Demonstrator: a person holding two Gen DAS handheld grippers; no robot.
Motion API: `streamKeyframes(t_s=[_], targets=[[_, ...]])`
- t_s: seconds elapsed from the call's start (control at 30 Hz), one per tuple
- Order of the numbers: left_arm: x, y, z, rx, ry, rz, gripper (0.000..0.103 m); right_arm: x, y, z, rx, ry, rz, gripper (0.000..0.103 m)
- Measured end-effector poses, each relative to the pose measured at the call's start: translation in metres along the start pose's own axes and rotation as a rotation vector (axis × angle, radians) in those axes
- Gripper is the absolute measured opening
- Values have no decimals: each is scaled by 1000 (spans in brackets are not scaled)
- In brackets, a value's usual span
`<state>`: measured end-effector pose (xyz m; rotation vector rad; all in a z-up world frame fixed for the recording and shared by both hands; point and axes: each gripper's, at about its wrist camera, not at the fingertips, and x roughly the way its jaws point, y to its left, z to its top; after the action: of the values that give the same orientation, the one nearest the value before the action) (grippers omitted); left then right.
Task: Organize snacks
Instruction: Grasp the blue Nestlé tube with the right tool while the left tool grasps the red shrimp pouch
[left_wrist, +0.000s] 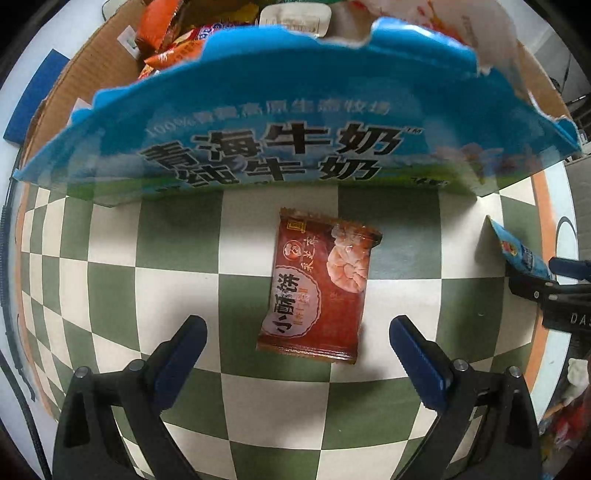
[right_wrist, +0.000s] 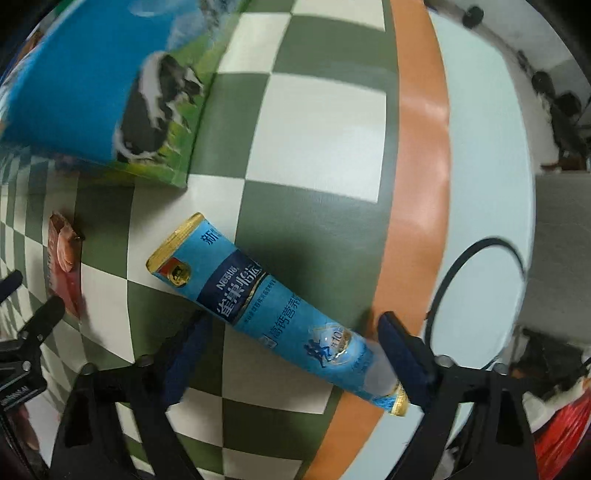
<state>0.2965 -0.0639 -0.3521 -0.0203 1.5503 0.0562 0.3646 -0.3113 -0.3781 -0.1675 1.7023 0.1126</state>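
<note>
On checkered cloth (left_wrist: 177, 295) | glossy flat packet (left_wrist: 317, 284), left tool (left_wrist: 298, 332) released | slim sachet (right_wrist: 266, 299), right tool (right_wrist: 291, 332) released

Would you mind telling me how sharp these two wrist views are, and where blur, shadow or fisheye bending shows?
Left wrist view: the red snack packet is crisp, the milk carton blurs along its lower edge, and the checkered mat bows outward. Right wrist view: softer overall, the blue sachet casts a dark shadow, the right gripper looks smeared.

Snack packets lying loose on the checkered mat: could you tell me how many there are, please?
2: a red packet in front of the milk carton box, and a blue stick sachet nearer the mat's orange border. The box could hide others.
</note>
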Motion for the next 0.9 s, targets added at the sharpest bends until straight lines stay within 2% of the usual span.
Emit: streamKeyframes(t_s=[0.03, 0.07, 0.27, 0.3, 0.43, 0.5, 0.6, 0.73, 0.87, 0.9], targets=[[1, 0, 1, 0, 3, -1, 101, 2, -3, 0, 17, 5, 14, 77], [3, 0, 0, 0, 7, -1, 101, 3, -6, -1, 34, 10, 31, 69], [14, 5, 1, -4, 19, 3, 101, 10, -24, -16, 163, 55, 102, 49], [15, 6, 1, -2, 21, 5, 101, 12, -25, -20, 193, 69, 136, 46], [20, 5, 2, 2, 24, 9, 101, 16, -24, -35, 266, 102, 245, 45], [21, 5, 6, 9, 27, 11, 101, 15, -23, -38, 279, 98, 272, 46], [27, 5, 9, 25, 36, 14, 101, 9, -23, -38, 275, 76, 251, 53], [36, -4, 22, 53, 51, 8, 101, 11, -28, -39, 302, 66, 233, 53], [42, -11, 28, 86, 54, -6, 92, 12, -37, -37, 358, 58, 238, 53], [42, -13, 29, 91, 49, -16, 86, 13, -40, -34, 368, 53, 236, 53]])
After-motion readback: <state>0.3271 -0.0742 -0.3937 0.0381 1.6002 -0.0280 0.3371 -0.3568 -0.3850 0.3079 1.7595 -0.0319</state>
